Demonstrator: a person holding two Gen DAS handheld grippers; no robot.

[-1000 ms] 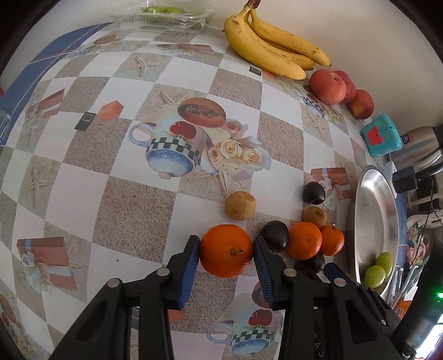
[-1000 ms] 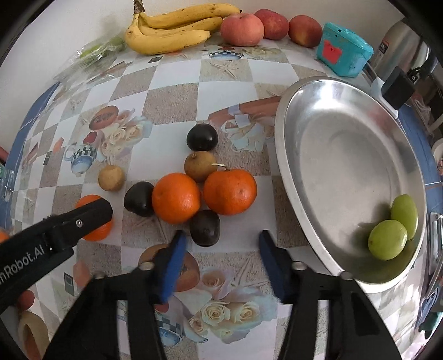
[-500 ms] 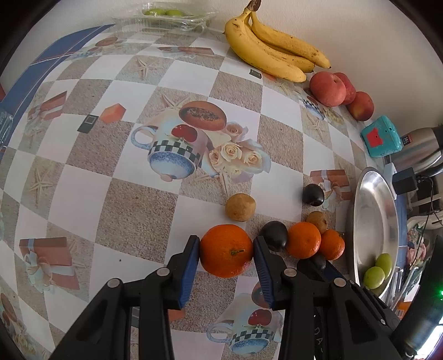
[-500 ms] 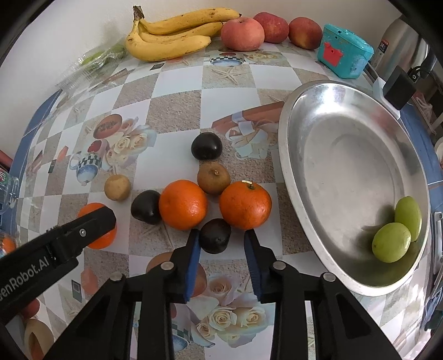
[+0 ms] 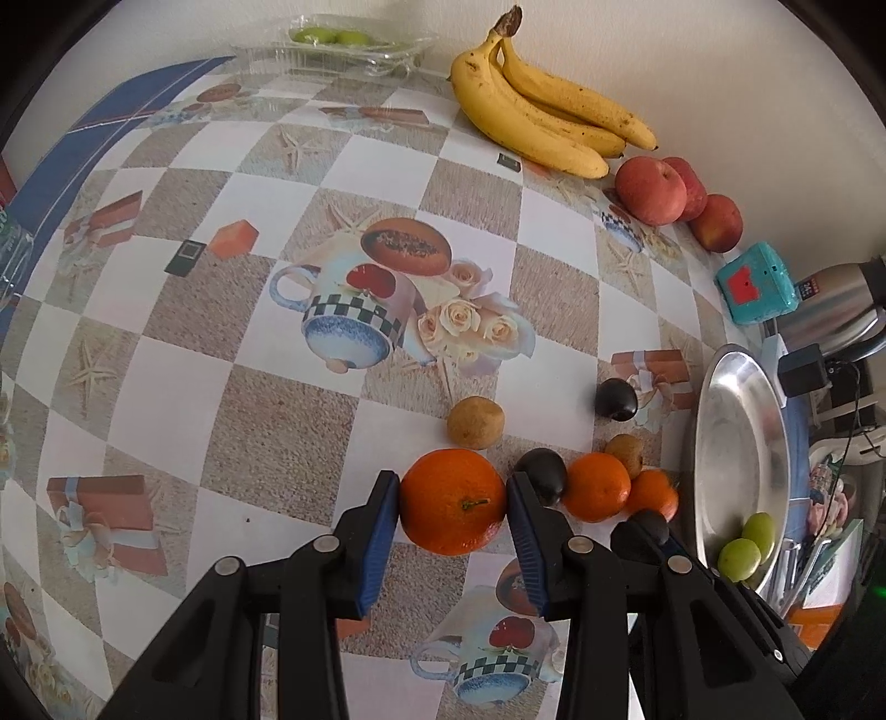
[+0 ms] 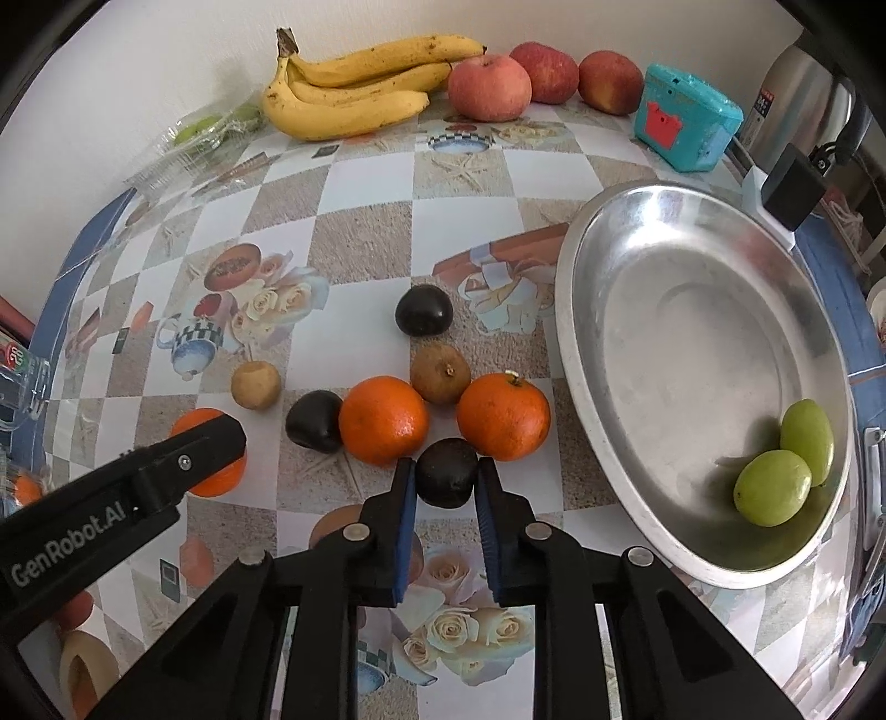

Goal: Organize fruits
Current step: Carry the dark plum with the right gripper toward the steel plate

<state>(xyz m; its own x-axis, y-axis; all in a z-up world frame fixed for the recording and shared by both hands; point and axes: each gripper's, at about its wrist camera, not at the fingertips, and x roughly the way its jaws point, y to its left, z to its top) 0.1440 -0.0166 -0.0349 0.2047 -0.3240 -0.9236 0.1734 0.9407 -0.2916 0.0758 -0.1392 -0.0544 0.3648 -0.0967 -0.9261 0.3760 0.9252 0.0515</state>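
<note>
My left gripper is shut on an orange at the left of a fruit cluster on the table. My right gripper is shut on a dark plum at the near side of the cluster. Two more oranges, two dark plums and two brown fruits lie around it. The steel tray on the right holds two green fruits.
Bananas, three apples and a teal box line the back wall. A clear pack of green fruits sits back left. A kettle and a black adapter stand behind the tray.
My right gripper moved forward and closed from wide open onto the dark plum. My left gripper stayed shut on the orange.
</note>
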